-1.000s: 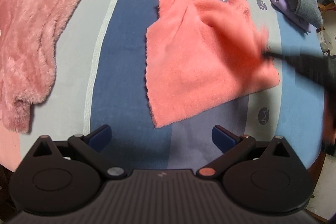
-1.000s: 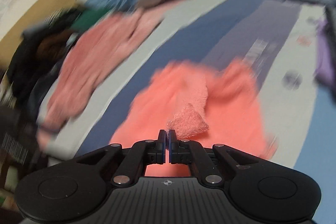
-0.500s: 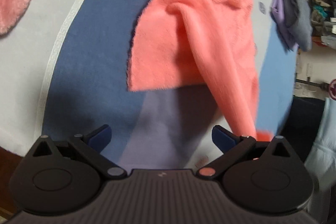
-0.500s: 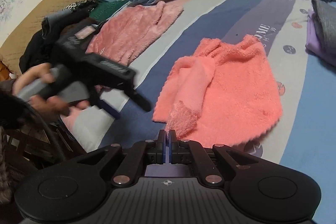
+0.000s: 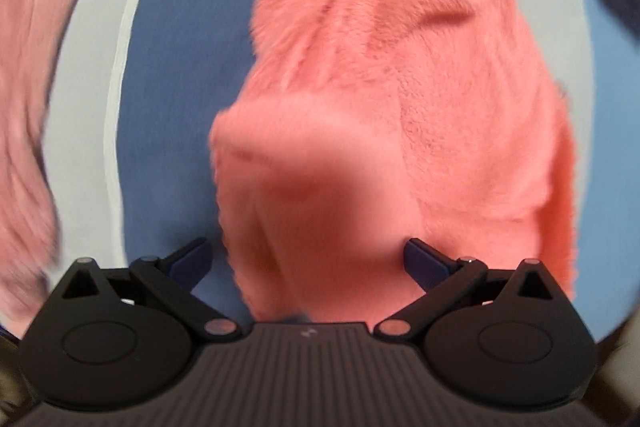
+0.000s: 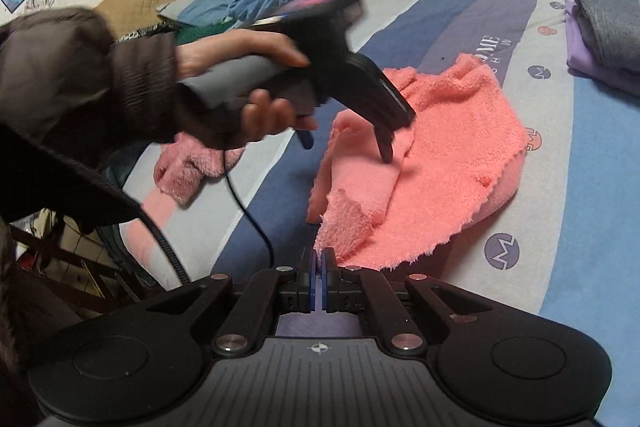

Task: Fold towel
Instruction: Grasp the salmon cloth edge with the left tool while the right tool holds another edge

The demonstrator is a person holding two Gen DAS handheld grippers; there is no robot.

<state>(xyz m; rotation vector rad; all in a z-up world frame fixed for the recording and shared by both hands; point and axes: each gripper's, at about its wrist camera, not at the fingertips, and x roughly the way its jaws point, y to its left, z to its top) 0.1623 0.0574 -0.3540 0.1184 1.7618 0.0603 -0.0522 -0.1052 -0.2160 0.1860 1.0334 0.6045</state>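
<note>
Your right gripper (image 6: 319,269) pinches a corner of the coral towel (image 6: 448,163) at 12 o'clock, jaws nearly closed on the cloth. The towel lies rumpled on the striped bedsheet (image 6: 592,211). Your left gripper (image 5: 308,259) – jaws wide apart – sits low over a raised fold, its fingers straddling it. A pink fleece (image 6: 188,167) lies at 10 o'clock.
</note>
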